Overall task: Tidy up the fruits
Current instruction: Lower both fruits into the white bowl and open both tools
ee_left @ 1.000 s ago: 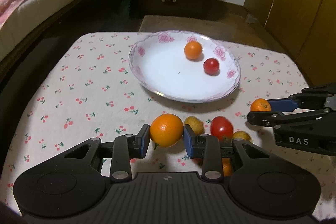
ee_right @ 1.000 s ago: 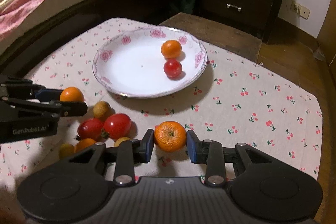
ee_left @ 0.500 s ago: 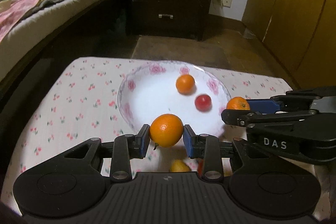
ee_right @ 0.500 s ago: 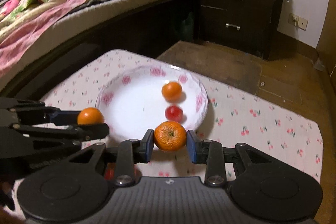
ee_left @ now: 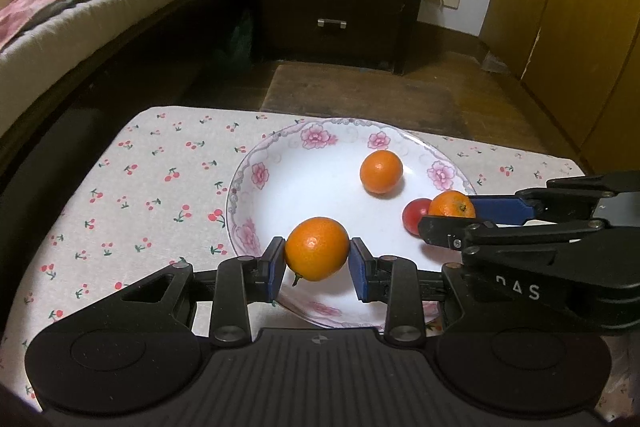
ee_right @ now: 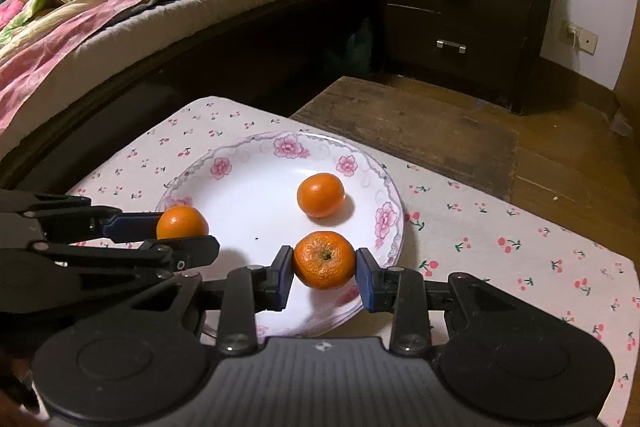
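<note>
The floral-rimmed plate [ee_left: 256, 175] near the counter's far edge held one loose orange [ee_left: 381, 172] and a red tomato [ee_left: 416, 215]. The left gripper [ee_left: 317, 261] clamped a smooth orange [ee_left: 317, 247] over the plate's near rim. The right gripper [ee_right: 325, 271], lettered "DAS", clamped a dimpled mandarin [ee_right: 325, 265] above the plate.

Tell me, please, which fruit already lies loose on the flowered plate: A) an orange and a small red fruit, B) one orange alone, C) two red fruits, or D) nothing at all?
A: the left wrist view shows an orange and a small red fruit resting on the plate, free of either gripper.
</note>
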Tool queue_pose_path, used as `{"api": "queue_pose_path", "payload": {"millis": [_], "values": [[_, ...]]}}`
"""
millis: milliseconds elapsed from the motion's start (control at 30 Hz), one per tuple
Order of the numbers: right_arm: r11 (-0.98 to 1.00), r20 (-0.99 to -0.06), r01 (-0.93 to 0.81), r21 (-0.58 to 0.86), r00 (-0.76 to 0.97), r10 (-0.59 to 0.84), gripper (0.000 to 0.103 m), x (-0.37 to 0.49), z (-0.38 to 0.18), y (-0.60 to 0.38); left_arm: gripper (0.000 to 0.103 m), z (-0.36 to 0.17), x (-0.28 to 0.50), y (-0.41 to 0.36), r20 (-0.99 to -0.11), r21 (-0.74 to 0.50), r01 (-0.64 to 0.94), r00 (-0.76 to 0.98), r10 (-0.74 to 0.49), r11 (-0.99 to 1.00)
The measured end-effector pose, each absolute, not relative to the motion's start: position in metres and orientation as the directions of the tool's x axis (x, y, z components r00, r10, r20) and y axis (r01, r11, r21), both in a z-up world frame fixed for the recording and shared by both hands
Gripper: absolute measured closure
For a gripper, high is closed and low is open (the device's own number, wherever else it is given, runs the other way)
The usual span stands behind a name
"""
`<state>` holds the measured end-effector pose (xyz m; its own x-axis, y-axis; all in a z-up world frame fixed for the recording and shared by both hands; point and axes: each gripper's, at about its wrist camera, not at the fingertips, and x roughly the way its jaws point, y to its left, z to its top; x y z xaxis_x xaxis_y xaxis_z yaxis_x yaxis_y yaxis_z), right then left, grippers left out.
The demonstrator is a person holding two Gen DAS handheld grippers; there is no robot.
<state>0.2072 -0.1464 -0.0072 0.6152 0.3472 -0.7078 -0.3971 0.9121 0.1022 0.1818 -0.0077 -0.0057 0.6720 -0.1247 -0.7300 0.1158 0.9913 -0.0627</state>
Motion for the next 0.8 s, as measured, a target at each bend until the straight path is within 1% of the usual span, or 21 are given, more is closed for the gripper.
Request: {"api": "queue_pose_path", "payload": {"millis": [367, 467, 800], "values": [[0.907, -0.715, -0.41, 0.096, 0.605, 0.349, 0.063, 0.209, -0.0103, -0.144, 0.061, -0.0121, 0.187, -0.0087, -0.746, -0.055, 0.113, 0.656, -0.116, 0.992], [0.906, -0.718, -0.411, 0.096, 0.602, 0.349, 0.063, 0.2089, -0.0111, -0.143, 0.062, -0.0128, 0.1865, -0.0081, -0.744, -0.055, 0.111, 0.658, -0.115, 0.992], [0.908, -0.724, -0.41, 0.091, 0.598, 0.343, 0.063, 0.2088, -0.0119, -0.1423, 0.062, -0.0136, 0.1863, -0.0084, -0.745, -0.053, 0.109, 0.657, -0.112, 0.993]]}}
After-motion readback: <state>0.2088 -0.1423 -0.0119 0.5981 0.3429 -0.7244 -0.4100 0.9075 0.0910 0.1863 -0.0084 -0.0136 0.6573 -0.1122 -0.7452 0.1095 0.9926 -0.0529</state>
